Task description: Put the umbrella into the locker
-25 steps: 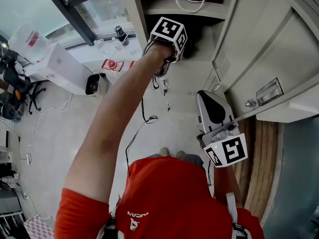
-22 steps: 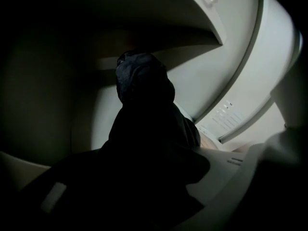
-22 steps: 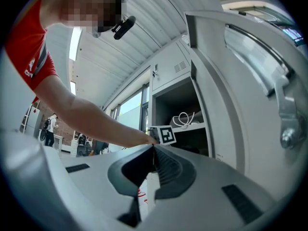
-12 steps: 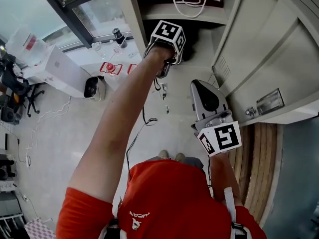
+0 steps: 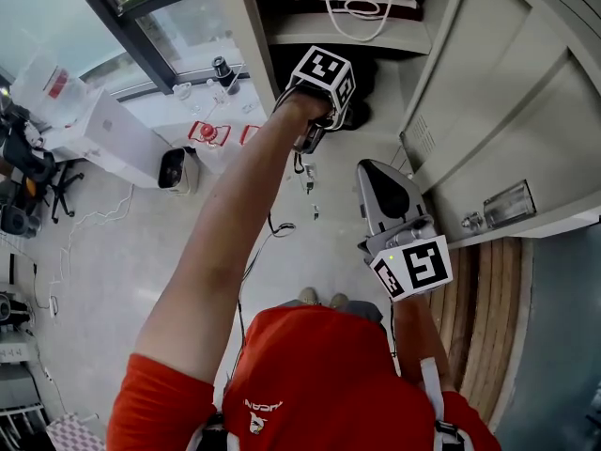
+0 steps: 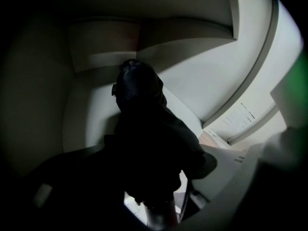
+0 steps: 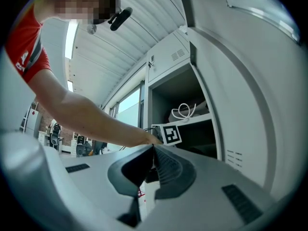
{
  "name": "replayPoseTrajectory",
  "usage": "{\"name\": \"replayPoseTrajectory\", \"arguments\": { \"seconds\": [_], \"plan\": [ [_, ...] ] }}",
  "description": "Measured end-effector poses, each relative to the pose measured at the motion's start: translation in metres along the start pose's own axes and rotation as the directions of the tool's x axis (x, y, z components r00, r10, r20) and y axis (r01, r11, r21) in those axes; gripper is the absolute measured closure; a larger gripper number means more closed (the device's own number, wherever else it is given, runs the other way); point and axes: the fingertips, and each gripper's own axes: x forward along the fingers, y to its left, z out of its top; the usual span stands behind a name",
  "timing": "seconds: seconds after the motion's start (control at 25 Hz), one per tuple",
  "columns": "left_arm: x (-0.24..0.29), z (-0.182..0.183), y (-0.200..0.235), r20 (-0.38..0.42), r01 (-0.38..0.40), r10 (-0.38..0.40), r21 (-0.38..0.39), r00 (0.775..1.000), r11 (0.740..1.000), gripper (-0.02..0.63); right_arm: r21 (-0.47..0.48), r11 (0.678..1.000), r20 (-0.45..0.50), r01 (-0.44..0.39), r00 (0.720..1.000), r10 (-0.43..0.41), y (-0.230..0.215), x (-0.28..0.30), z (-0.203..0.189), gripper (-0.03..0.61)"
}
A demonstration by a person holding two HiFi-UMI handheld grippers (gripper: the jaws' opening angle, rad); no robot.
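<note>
The black folded umbrella (image 6: pixel 139 109) stands upright inside the locker's lower compartment (image 6: pixel 91 124), its top leaning toward the back wall. My left gripper (image 6: pixel 156 182) reaches down into that compartment with the umbrella's lower end between its jaws. The jaws are opening, and slivers of light show on both sides of the handle. In the head view the left gripper (image 5: pixel 331 87) sits at the compartment's mouth, beside the dark umbrella (image 5: pixel 362 90). My right gripper (image 5: pixel 376 181) hovers outside, near the open door (image 5: pixel 498 111), shut with nothing in it (image 7: pixel 153 160).
A shelf (image 5: pixel 347 34) above the compartment carries a white looped cord (image 5: pixel 362 3). On the floor lie white boxes (image 5: pixel 117 125), a white device (image 5: pixel 175 164), red items (image 5: pixel 207 132) and a black cable (image 5: pixel 268 233). Wooden slats (image 5: pixel 484 299) run along the right.
My right gripper has drifted left, away from the door's latch. The left gripper stays in the compartment's mouth.
</note>
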Motion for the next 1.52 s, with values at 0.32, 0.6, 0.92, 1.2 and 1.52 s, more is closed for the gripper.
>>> {"name": "replayPoseTrajectory", "arguments": {
  "seconds": [0.32,0.6,0.92,1.2,1.52],
  "plan": [
    [-0.012,0.017,0.000,0.086,-0.035,0.033,0.019,0.996,0.999,0.261,0.015,1.000,-0.004,-0.003,1.000,0.003,0.000,-0.003,-0.005,0.575],
    [-0.027,0.004,-0.010,0.149,-0.055,0.042,0.085,0.988,0.995,0.216,0.034,0.999,-0.002,-0.003,1.000,0.003,0.001,-0.004,-0.004,0.575],
    [-0.044,-0.022,-0.025,0.209,-0.145,0.095,0.236,0.973,0.961,0.212,0.046,0.999,-0.007,-0.027,1.000,0.028,0.011,-0.003,-0.006,0.575],
    [-0.044,-0.060,-0.013,0.282,-0.234,0.175,0.189,0.943,0.954,0.213,0.045,0.998,-0.008,-0.051,0.999,0.051,0.021,-0.002,-0.006,0.575],
    [-0.041,-0.076,-0.008,0.376,-0.263,0.212,0.091,0.902,0.961,0.456,0.043,0.999,-0.020,-0.029,0.999,0.030,0.016,-0.013,-0.008,0.575]
  ]
}}
